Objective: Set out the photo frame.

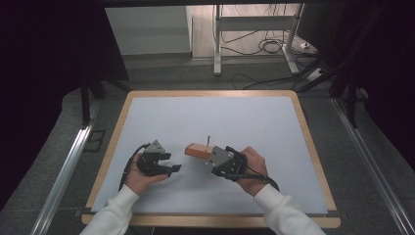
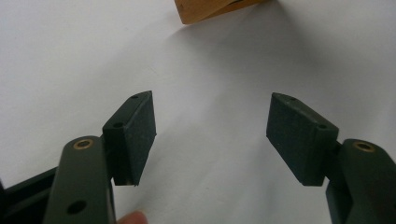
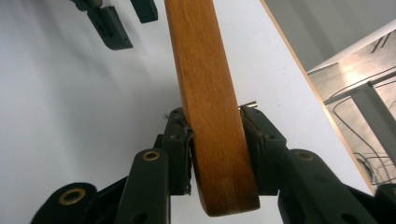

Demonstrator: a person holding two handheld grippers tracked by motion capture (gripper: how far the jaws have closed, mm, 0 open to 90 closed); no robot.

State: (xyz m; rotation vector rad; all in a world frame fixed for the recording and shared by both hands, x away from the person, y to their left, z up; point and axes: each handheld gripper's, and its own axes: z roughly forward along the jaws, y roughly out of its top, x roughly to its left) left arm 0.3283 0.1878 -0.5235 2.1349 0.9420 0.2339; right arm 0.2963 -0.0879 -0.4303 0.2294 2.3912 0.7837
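The wooden block [image 1: 196,150] is partly concealed in the high view: its right end disappears under the right gripper [image 1: 219,159], so only the left portion is seen. In the left gripper view the block [image 2: 210,8] is cut off by the top edge, leaving one corner visible. In the right gripper view the block [image 3: 210,107] runs out of frame at the top. A thin metal pin [image 1: 208,140] stands upright from the block; what it is cannot be made out, and only its tip [image 3: 252,104] shows past the right-hand pad in the right gripper view.

The right gripper [image 3: 215,149] is clamped on the wooden block, a pad pressed against each long side. The block sits right of the table's centre, toward the near edge. The left gripper [image 1: 172,163] lies to the block's left, just apart from it, its jaws spread wide with nothing between the pads [image 2: 135,135].

The work surface is a white sheet [image 1: 205,117] laid on a table [image 1: 122,117] with a light wooden rim. Grey floor surrounds it. Beyond the far edge stand a metal frame [image 1: 218,44] and loose cables [image 1: 259,46]. The left and right margins of the room are dark and cannot be read.

No brand, label or writing is legible.
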